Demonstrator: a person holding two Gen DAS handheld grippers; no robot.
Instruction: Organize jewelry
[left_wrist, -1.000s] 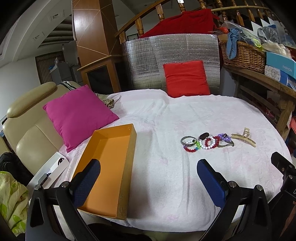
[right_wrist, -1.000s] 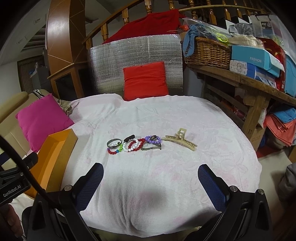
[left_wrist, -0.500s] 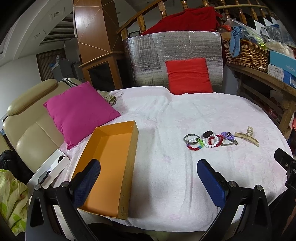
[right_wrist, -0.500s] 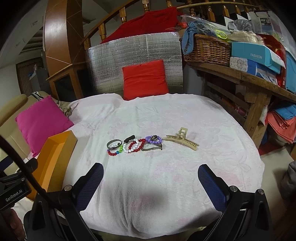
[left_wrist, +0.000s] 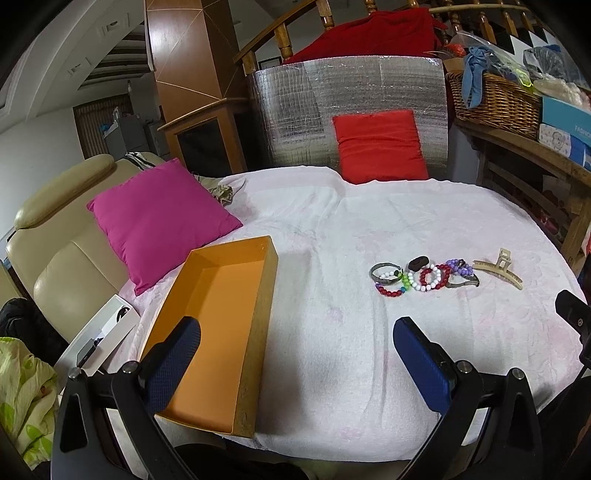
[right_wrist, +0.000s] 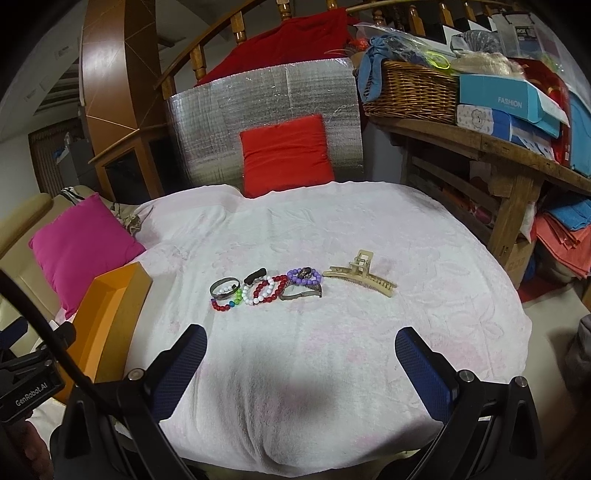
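1. Cluttered room: worktop (right_wrist: 369, 229) under a pale pink cloth, red cushion (right_wrist: 286, 155) and foil panel behind, basket (right_wrist: 410, 92) on a wooden shelf to the right.
2. Jewelry sits in 1 tight row mid-cloth: bangle (right_wrist: 222, 286), bead bracelets (right_wrist: 264, 290), purple beads (right_wrist: 304, 276), hair claw (right_wrist: 360, 274) just beside them at the right end.
3. Orange box (left_wrist: 218, 325) lies open and looks empty, well apart to the left.
4. Change over the last second: almost none. Both views shifted slightly and the row sits a bit lower in frame; nothing on the cloth moved. My read: task not started, approach phase only.
5. Left gripper (left_wrist: 295, 350) fingers spread wide, nothing between them, left finger over the box. Right gripper (right_wrist: 301, 363) the same, over bare cloth short of the row.
6. Hard to tell: bracelets overlap, so the exact count is unclear. The dark piece (right_wrist: 255, 276) is unidentifiable. The box's near end is hidden behind a finger.
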